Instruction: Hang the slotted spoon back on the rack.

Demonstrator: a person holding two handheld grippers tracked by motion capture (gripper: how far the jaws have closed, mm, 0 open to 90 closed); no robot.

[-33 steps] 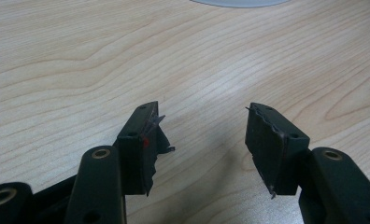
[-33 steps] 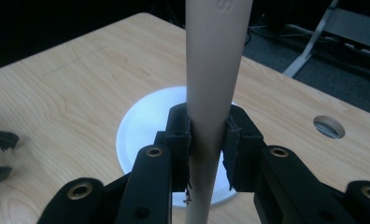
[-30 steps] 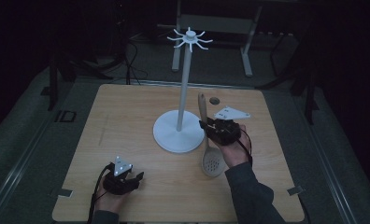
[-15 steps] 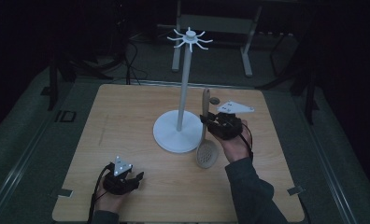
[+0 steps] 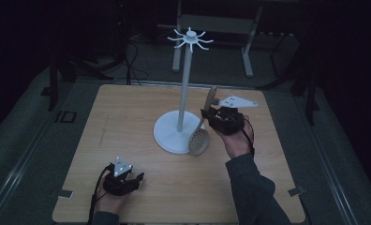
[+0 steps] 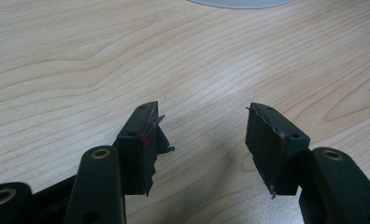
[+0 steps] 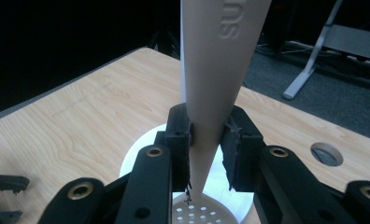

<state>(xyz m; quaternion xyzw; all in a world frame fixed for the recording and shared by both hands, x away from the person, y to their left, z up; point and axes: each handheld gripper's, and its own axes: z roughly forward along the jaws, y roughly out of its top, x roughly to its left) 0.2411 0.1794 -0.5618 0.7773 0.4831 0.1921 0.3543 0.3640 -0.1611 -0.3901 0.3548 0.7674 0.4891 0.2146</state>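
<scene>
While the right gripper [image 5: 206, 114] is sitting right of centre in the high view, its fingers [image 7: 178, 135] are clamping the handle of a pale slotted spoon [image 5: 200, 138], one on each side. That handle is rising up past the gripper toward the top of the right gripper view, and the perforated bowl is hanging below, over the edge of the round white base of the stand [image 5: 183, 105]. The stand's thin pole is reaching up to a ring of hooks at upper centre of the frame. At lower left of the high view the left gripper [image 5: 136, 179] is resting low over the wooden surface [image 5: 127, 122], held by a hand; in the left gripper view its fingers [image 6: 138, 144] are standing well apart with bare wood grain showing between them.
</scene>
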